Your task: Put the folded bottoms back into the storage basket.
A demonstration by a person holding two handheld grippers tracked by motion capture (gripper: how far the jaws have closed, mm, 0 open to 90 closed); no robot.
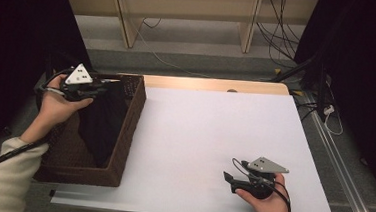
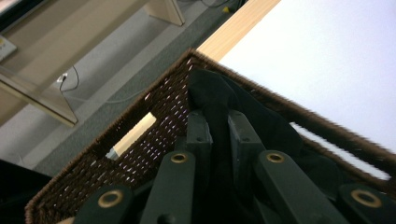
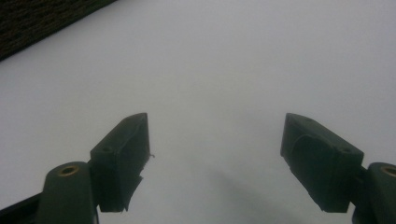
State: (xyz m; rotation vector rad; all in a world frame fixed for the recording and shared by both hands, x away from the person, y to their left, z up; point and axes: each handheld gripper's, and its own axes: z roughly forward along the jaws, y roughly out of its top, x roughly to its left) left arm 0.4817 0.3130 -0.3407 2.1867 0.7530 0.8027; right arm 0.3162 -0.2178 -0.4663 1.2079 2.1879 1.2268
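Note:
A black cloth (image 1: 103, 122) hangs down into a brown wicker basket (image 1: 131, 113) at the table's left end. My left gripper (image 1: 104, 86) is above the basket's far end, shut on the cloth's upper part. In the left gripper view the cloth (image 2: 219, 95) is pinched between the two nearly closed jaws of the left gripper (image 2: 219, 131), with the basket wall (image 2: 154, 135) just beyond. My right gripper (image 1: 230, 181) rests low over the white table top (image 1: 215, 123) near its front edge. In the right gripper view the right gripper (image 3: 215, 149) stands open with nothing between its jaws.
The white sheet covers most of the table, with a wooden strip (image 1: 212, 84) showing at the far edge. Wooden furniture legs (image 1: 124, 19) and cables (image 1: 281, 37) lie on the floor beyond. A metal rail (image 1: 342, 167) runs along the right side.

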